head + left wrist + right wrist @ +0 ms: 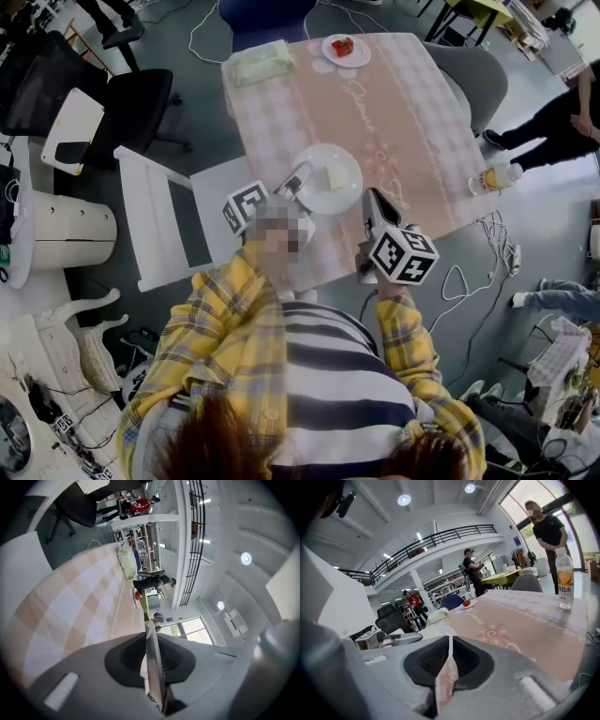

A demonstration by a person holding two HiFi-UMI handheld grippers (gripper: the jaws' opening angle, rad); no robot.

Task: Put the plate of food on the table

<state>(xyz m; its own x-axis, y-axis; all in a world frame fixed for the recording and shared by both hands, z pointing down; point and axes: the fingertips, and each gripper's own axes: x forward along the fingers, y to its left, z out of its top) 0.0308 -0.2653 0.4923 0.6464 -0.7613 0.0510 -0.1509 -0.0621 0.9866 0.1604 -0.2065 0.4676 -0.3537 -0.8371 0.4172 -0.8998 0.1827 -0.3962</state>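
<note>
You have one table (431, 122) under a pink checked cloth (281, 122), one white chair (155, 220) at its left side, two plates, one pale green bundle (261, 62), one bottle (495, 178) at the right edge, and your two grippers.

The plate of food (351, 193) lies level over the cloth by the near edge (whether it touches the cloth I can't tell), with one pale block (335, 176) on it. The other plate (361, 56), holding something red, is at the far end.

Your left gripper (298, 180) is clamped on the near-left rim, with its pads above and below it. Your right gripper (370, 197) hangs just beside the right rim, its tips drawn together on nothing.

The plate is round, so it has no long axis, and it faces up.
</note>
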